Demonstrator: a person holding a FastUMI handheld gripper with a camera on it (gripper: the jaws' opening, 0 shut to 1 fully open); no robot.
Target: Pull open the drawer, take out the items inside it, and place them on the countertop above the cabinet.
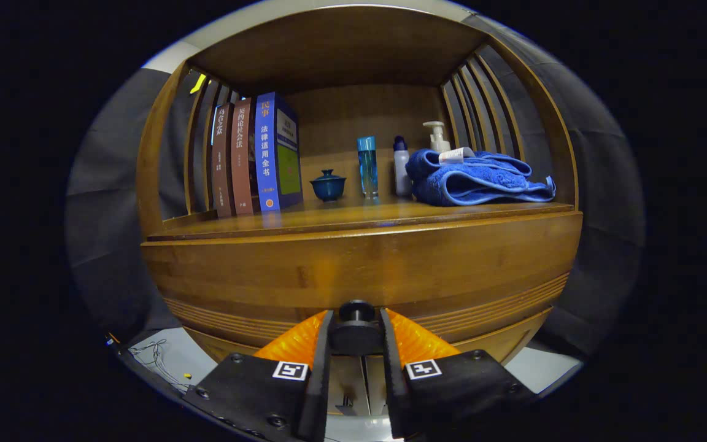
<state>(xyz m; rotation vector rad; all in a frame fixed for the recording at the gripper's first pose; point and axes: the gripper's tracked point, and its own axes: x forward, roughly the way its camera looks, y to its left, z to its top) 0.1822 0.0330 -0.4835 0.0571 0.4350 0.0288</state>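
Gripper (356, 334) clamped on drawer knob (356, 313); drawer (359, 270) closed, contents hidden; books (255, 156), towel (476, 181) on countertop (359, 218).

cabinet (359, 264): glossy wood | towel (476, 181): fluffy cloth | knob (356, 328): matt

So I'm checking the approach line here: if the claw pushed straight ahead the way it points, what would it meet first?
The drawer knob: it already sits between the claw's fingers, which look closed on it. Pushing on would press the knob into the drawer front right behind it.
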